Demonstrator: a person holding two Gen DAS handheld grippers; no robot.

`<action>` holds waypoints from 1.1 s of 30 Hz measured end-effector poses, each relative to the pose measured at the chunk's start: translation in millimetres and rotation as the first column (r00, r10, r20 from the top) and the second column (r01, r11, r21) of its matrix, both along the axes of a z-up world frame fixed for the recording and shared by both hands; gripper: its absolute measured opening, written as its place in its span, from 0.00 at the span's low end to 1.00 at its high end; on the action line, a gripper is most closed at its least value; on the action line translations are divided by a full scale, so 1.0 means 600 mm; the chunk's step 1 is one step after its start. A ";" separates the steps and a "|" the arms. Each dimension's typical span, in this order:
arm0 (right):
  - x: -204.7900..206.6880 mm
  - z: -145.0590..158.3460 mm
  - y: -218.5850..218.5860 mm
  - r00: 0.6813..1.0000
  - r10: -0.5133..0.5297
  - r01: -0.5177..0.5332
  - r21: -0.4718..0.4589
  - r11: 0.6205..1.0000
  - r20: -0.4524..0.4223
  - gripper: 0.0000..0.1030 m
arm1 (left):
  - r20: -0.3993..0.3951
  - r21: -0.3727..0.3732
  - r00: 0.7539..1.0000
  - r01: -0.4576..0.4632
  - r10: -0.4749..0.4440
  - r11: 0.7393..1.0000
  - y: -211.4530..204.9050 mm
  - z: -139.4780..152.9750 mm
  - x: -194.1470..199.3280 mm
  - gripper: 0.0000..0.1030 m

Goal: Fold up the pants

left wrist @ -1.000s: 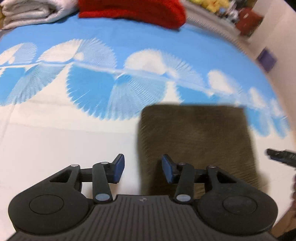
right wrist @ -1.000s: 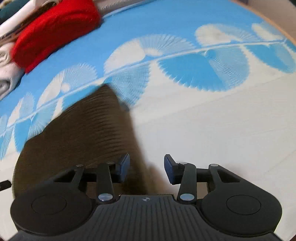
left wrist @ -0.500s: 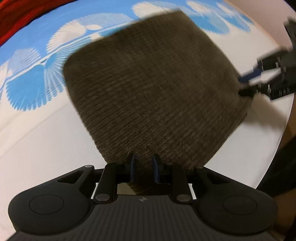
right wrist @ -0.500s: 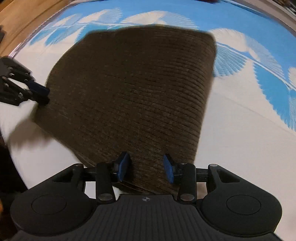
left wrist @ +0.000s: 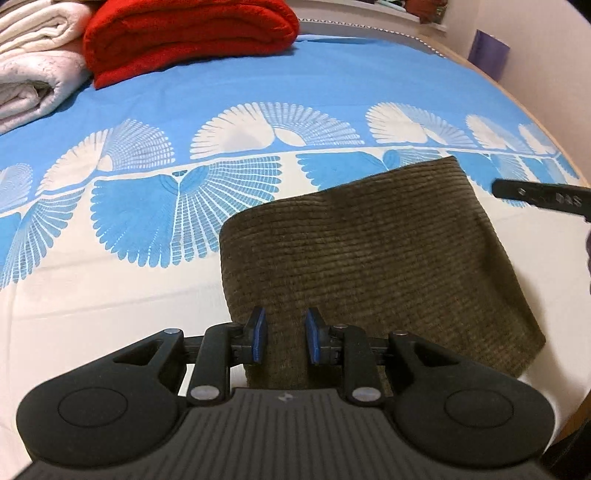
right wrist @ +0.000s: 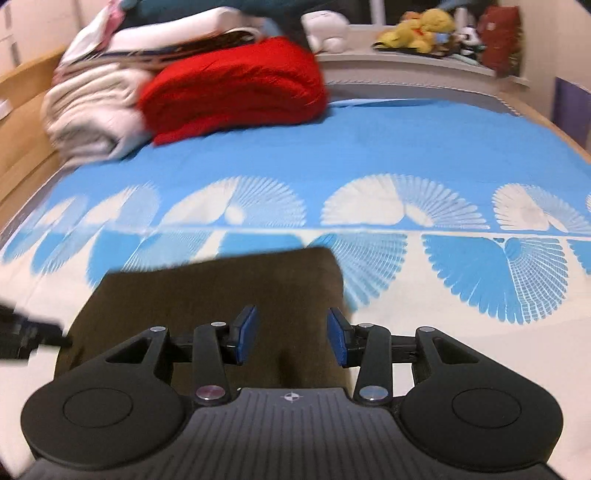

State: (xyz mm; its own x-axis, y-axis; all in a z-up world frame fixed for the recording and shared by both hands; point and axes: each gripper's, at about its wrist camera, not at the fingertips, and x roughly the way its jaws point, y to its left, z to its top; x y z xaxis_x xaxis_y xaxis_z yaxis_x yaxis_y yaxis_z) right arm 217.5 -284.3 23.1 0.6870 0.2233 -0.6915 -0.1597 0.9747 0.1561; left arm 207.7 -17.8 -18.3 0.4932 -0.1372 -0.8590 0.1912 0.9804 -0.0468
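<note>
The brown corduroy pants (left wrist: 373,258) lie folded into a flat rectangle on the blue and white bed sheet (left wrist: 258,85). My left gripper (left wrist: 284,338) hovers over the pants' near edge with its jaws partly apart and nothing between the pads. My right gripper (right wrist: 291,338) is open over the same pants (right wrist: 207,291), which look blurred in the right wrist view. The right gripper's finger shows at the right edge of the left wrist view (left wrist: 543,197). The left gripper shows blurred at the left edge of the right wrist view (right wrist: 26,334).
A folded red blanket (left wrist: 184,33) and white folded bedding (left wrist: 33,74) sit at the far side of the bed. A shelf with plush toys (right wrist: 417,22) runs behind the bed. The wooden bed rim (left wrist: 517,107) curves along the right.
The left gripper was nearly closed at the pants' edge and has opened. Both grippers have pulled back and turned toward the far side of the bed. The pants lie flat.
</note>
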 end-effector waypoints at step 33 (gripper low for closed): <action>0.106 -0.077 0.007 0.966 -0.244 0.238 -0.072 0.969 -0.085 0.53 | -0.023 -0.108 0.992 -0.127 0.125 0.986 0.054 -0.009 0.057 0.26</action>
